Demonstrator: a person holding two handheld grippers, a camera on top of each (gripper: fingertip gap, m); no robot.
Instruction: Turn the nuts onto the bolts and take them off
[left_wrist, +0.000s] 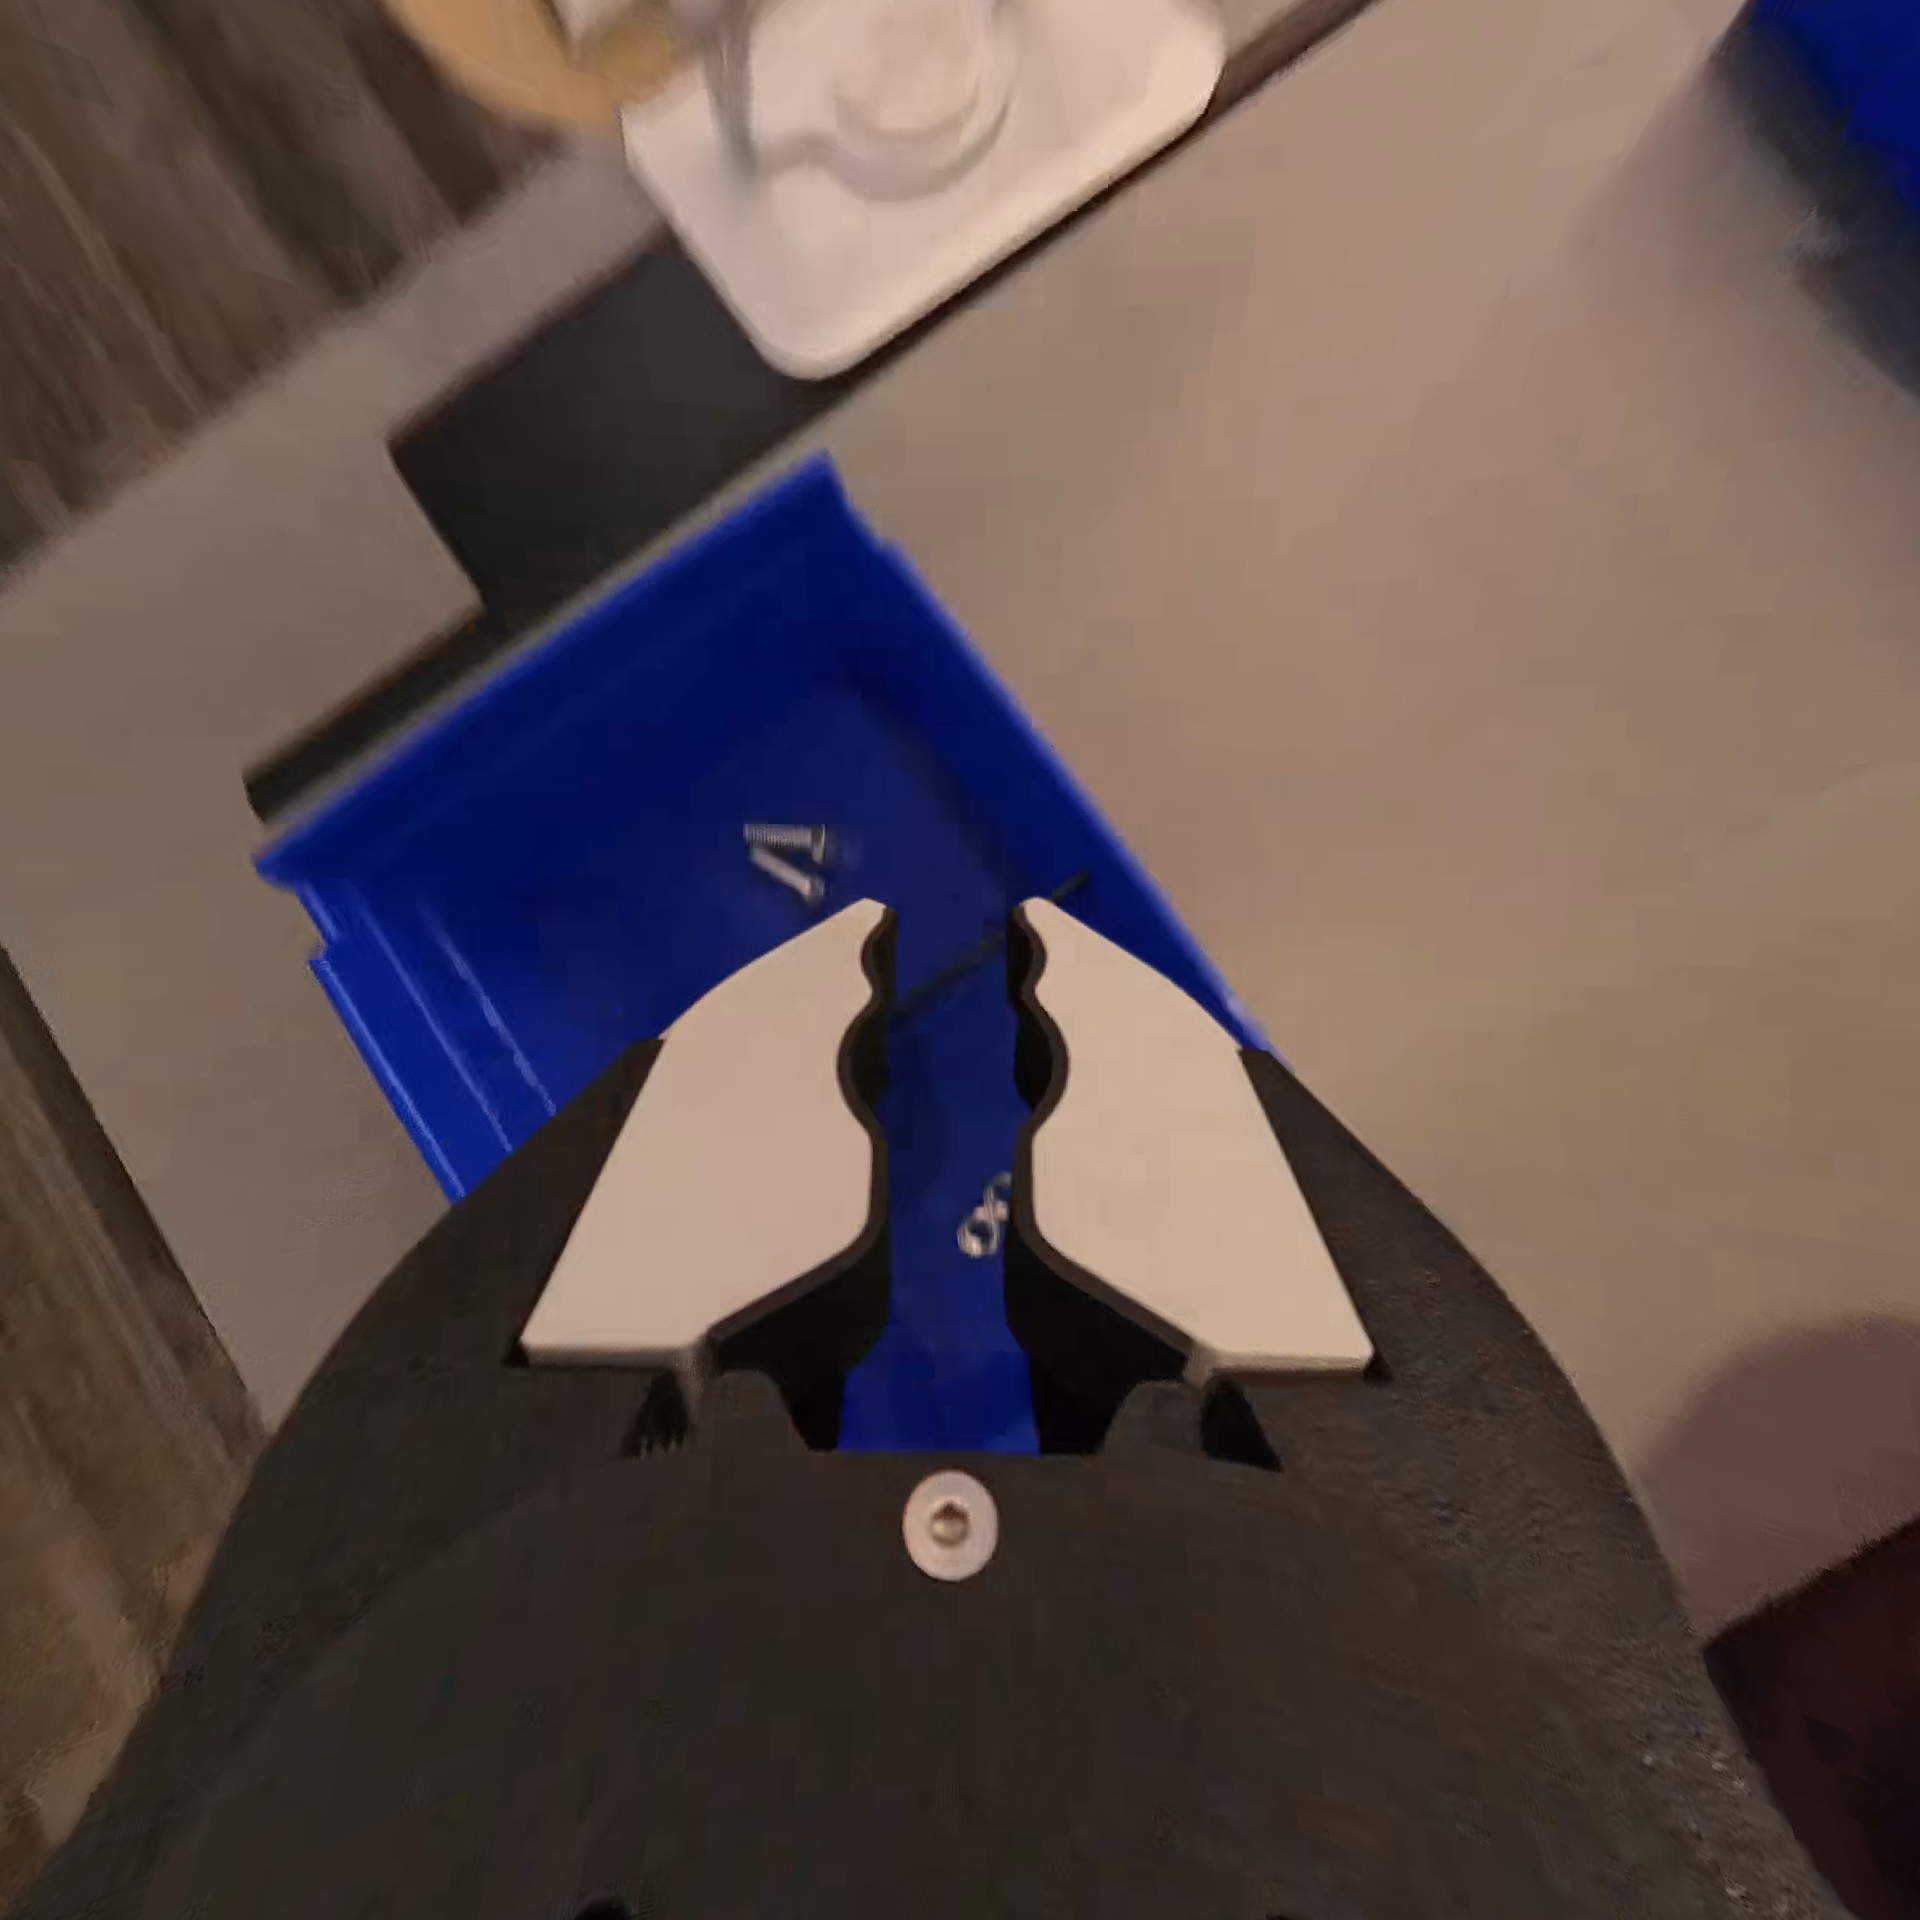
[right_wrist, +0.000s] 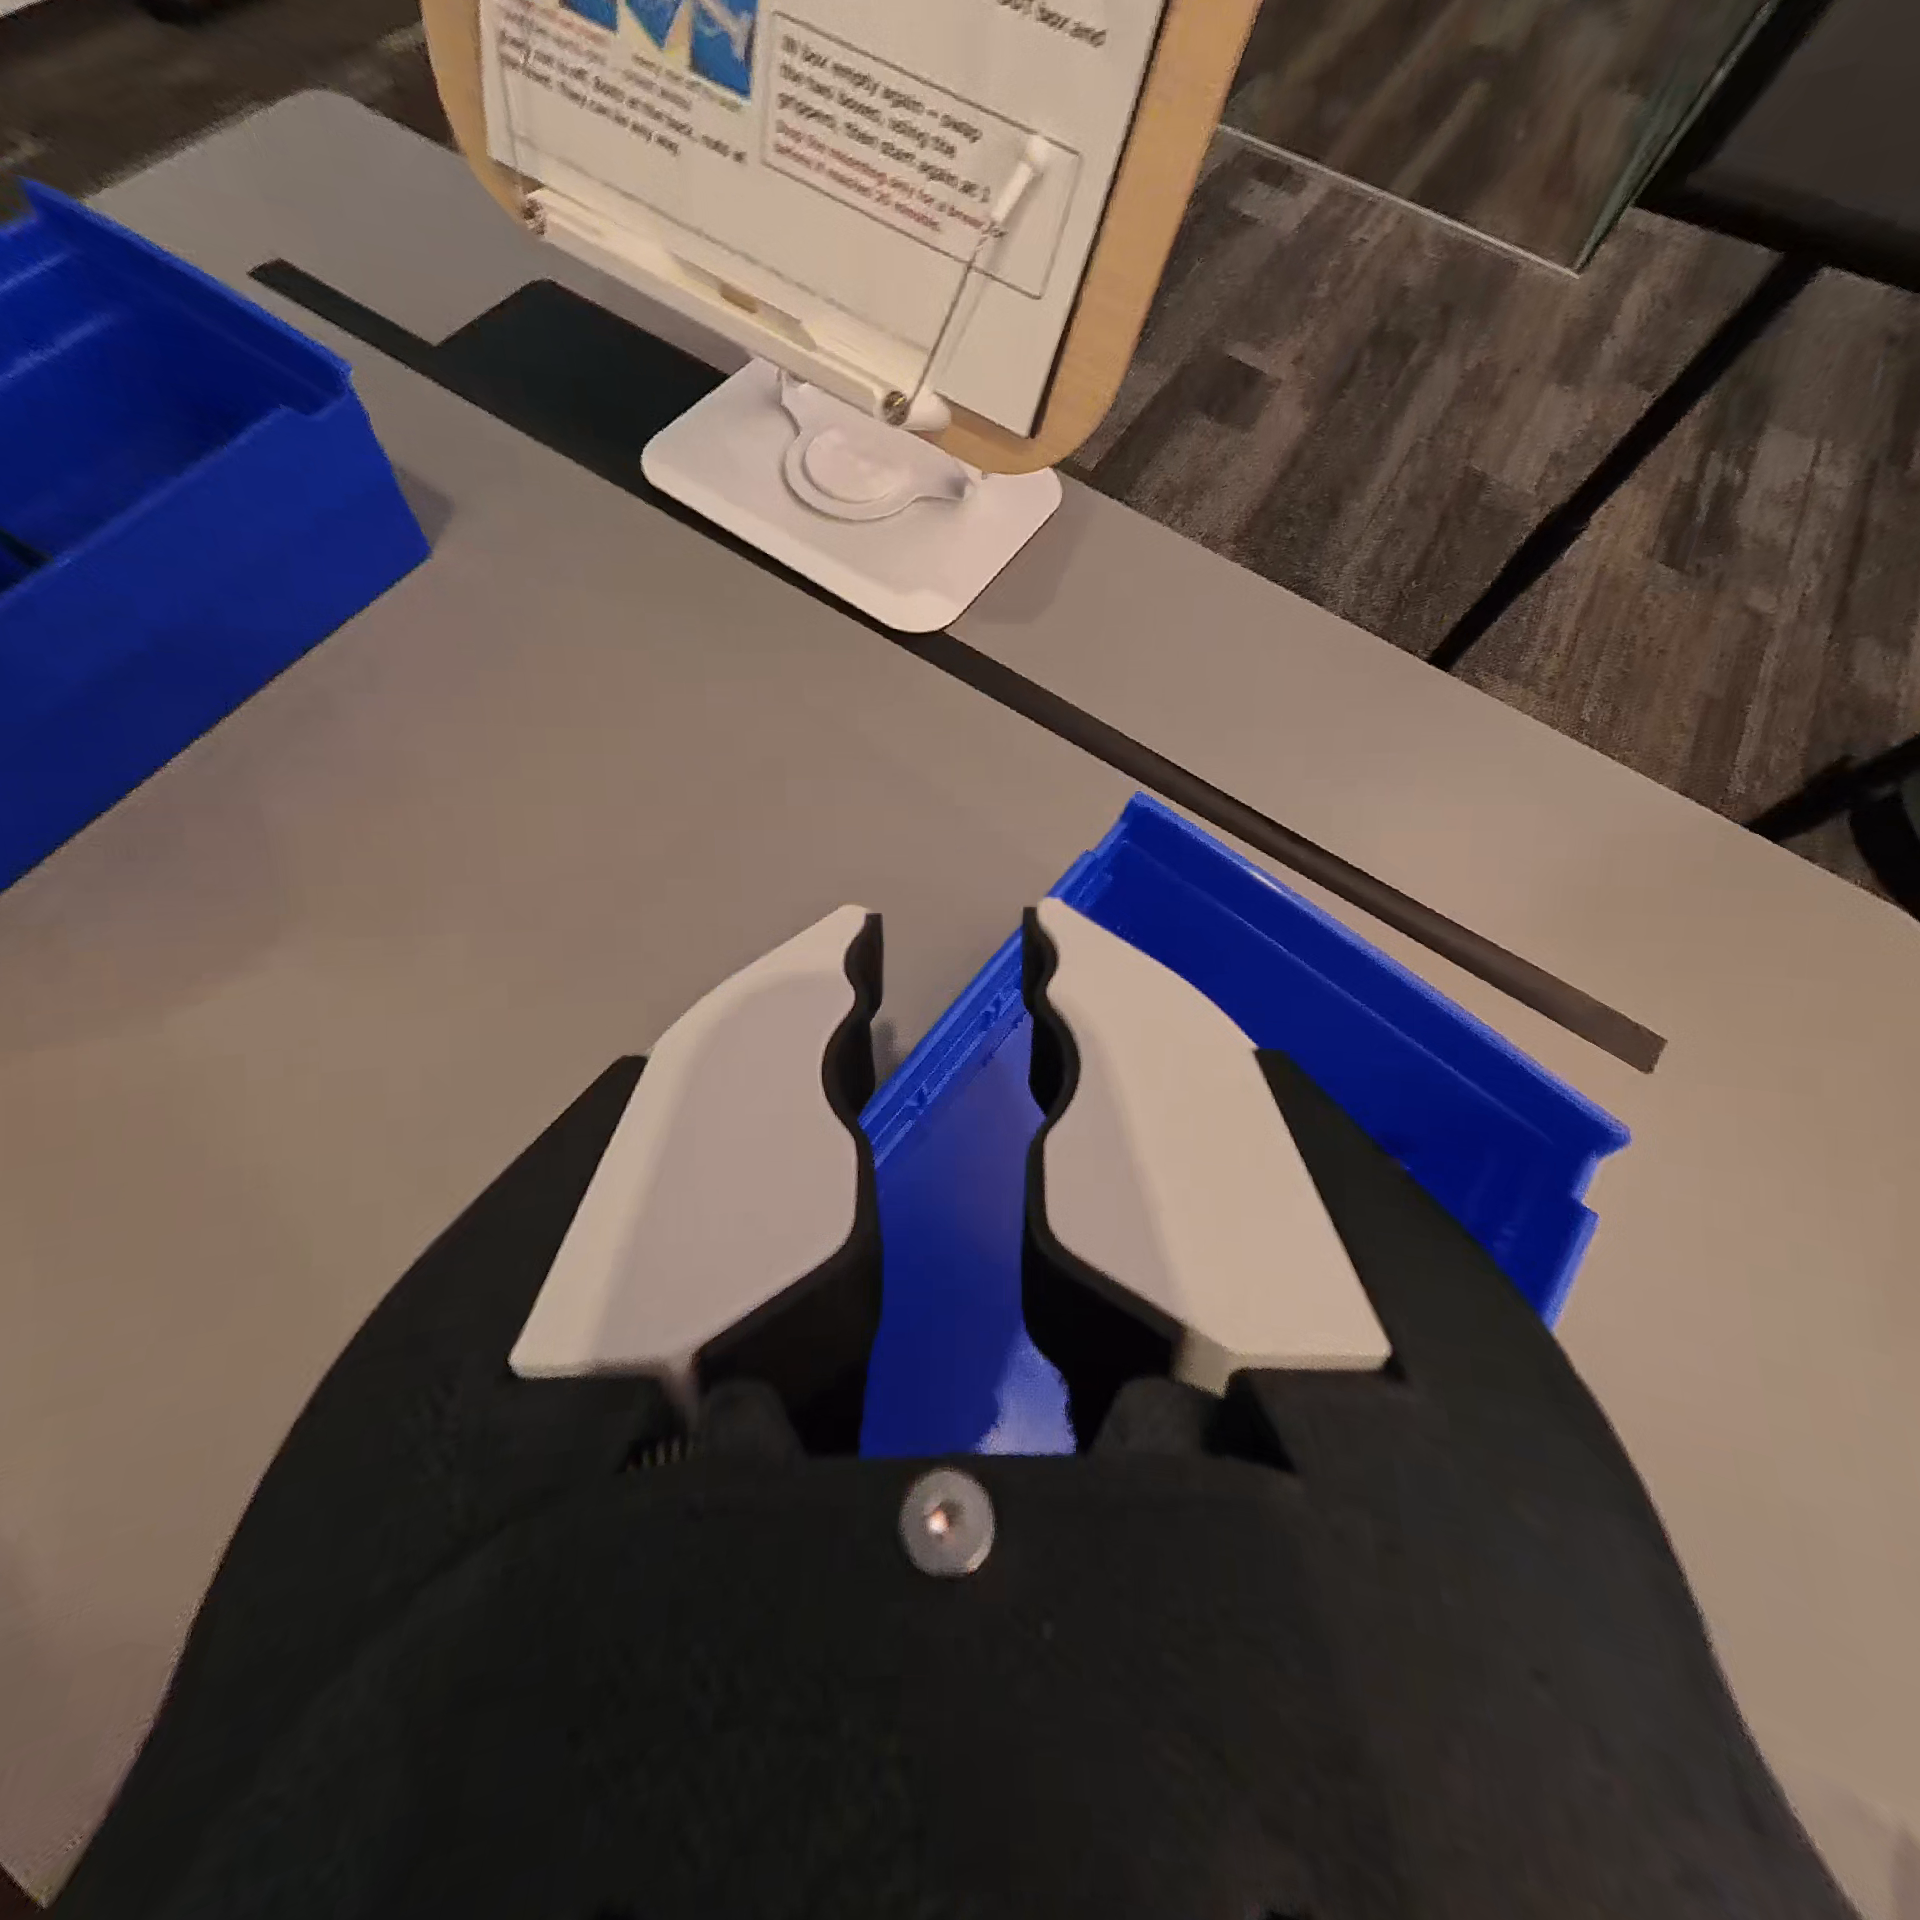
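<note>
Left hand-held gripper (left_wrist: 951, 914) agape, empty, over blue bin (left_wrist: 582, 831) holding bolts (left_wrist: 790, 857), perhaps nuts (left_wrist: 982, 1226); right hand-held gripper (right_wrist: 951, 920) agape over second bin (right_wrist: 1351, 997)

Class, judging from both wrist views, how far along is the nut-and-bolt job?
Nothing looks done: two bolts and the nuts lie loose in the blue bin, apart. In hand: nothing; the left hand-held gripper hangs open over that bin, and the right hand-held gripper is open over another blue bin. All threading and unthreading remains.
</note>
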